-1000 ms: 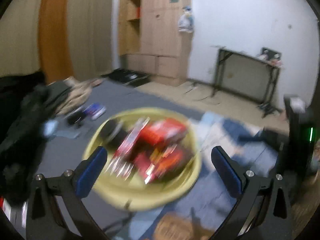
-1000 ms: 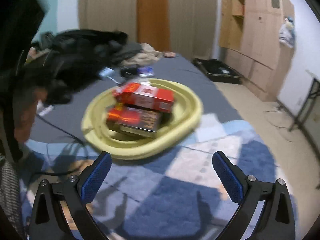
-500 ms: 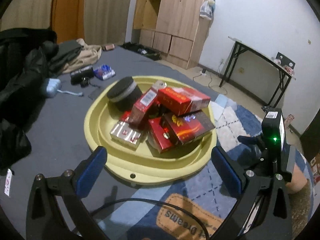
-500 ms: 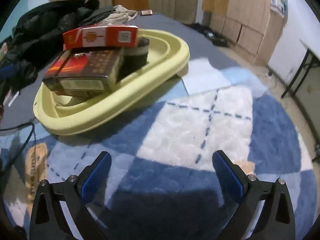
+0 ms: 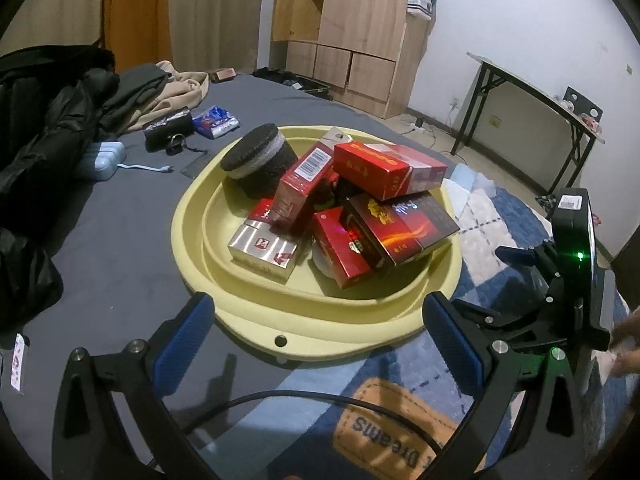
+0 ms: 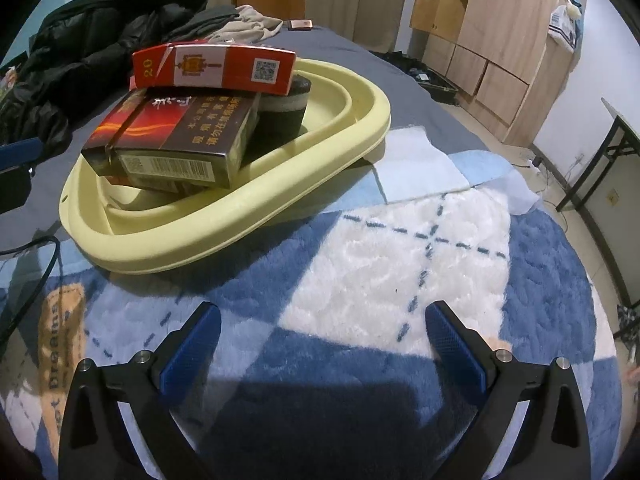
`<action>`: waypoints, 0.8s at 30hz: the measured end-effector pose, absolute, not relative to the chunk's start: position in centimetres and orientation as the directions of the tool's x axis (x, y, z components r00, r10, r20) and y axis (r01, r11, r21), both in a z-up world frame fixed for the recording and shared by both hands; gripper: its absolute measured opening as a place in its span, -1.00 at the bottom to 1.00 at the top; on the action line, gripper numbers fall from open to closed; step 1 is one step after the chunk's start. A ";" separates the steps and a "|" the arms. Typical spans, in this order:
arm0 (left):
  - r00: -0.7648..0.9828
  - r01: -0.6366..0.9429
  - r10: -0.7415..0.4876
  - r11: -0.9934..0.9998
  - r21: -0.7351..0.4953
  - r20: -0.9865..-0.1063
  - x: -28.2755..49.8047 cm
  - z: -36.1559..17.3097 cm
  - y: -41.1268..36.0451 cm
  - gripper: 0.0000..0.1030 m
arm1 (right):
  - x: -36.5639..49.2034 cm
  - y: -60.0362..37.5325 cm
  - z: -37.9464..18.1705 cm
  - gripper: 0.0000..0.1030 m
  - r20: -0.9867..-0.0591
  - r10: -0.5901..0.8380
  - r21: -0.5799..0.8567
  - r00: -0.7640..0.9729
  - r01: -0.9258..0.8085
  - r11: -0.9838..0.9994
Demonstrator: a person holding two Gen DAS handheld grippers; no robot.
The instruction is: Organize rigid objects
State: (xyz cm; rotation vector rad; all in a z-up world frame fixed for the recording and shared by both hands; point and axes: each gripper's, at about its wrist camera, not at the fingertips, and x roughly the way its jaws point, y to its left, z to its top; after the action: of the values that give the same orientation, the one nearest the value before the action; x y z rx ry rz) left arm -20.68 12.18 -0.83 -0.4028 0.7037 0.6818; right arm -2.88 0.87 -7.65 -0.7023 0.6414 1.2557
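Observation:
A pale yellow basin (image 5: 304, 332) (image 6: 240, 208) sits on a bed, piled with several red and dark cigarette boxes (image 5: 384, 168) (image 6: 176, 140), a silver box (image 5: 264, 248) and a round black-and-white container (image 5: 256, 160). My left gripper (image 5: 316, 332) hangs open just in front of the basin's near rim, nothing between its fingers. My right gripper (image 6: 320, 344) is open and empty above the blue-and-white rug (image 6: 380, 264), to the right of the basin. In the left wrist view the right gripper's body (image 5: 560, 280) shows at the right edge.
Black jackets (image 5: 40, 128) and clothes lie at the left. A black pouch (image 5: 168, 130), a blue packet (image 5: 216, 122) and a light-blue case (image 5: 102, 158) rest beyond the basin. A black cable (image 5: 304, 400) crosses the front. A wardrobe (image 5: 352, 28) and folding table (image 5: 532, 96) stand behind.
Both grippers have dropped lower and closer to the bed. The left one has neared the basin's rim; the right one has swung down over the rug beside it. Both jaws stay open.

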 end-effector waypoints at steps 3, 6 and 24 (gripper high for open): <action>0.563 -0.693 0.438 0.713 -0.111 -0.701 -20.8 -0.5 12.5 1.00 | -2.9 0.9 -7.7 0.99 -0.764 0.615 -0.118 0.194 -0.980 0.163; 0.577 -0.697 0.457 0.708 -0.115 -0.677 -21.1 0.6 13.2 1.00 | -2.8 0.8 -7.7 1.00 -0.764 0.615 -0.120 0.196 -0.979 0.163; 0.629 -0.716 0.488 0.667 -0.206 -0.605 -22.7 5.6 17.0 1.00 | -2.5 1.0 -7.8 1.00 -0.764 0.615 -0.118 0.194 -0.980 0.162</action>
State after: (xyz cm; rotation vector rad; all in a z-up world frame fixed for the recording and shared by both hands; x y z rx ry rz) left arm -22.71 17.02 5.57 -0.4585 0.5413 0.7183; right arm -2.54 0.98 -7.81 -0.7013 0.6425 1.2561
